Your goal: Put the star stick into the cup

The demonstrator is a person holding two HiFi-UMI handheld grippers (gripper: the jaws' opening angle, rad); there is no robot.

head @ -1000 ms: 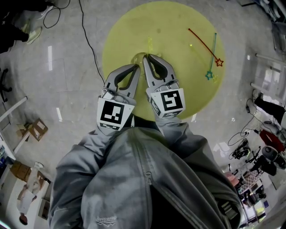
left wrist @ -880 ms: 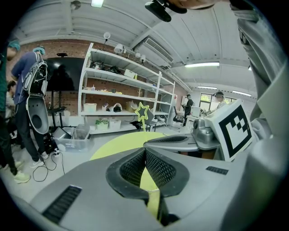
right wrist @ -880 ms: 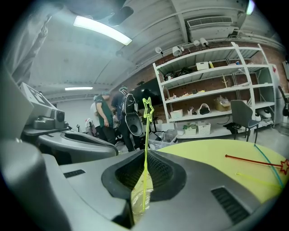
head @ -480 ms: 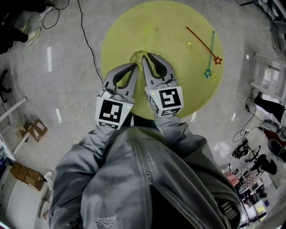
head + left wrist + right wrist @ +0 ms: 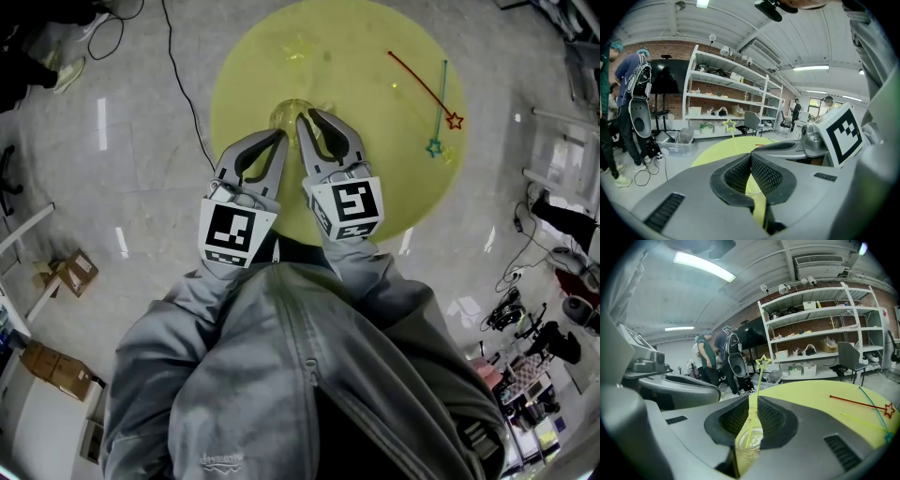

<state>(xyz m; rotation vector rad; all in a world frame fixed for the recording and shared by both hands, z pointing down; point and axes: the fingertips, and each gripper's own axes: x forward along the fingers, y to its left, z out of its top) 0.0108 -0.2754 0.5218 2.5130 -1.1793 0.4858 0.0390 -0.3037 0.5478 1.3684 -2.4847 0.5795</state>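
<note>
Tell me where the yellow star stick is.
Right gripper view: the yellow star stick leans inside the clear plastic cup on the round yellow table, at the tips of the right claw.

The head view looks steeply down, the desk (image 5: 375, 159) at 12 o'clock. Both gripper views skim it closely, sharing the cup (image 5: 749, 441).

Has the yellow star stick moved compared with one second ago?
Yes. In the right gripper view the star stick has tipped right and its star sits lower, now at the shelf post; before, it stood upright left of that post.
</note>
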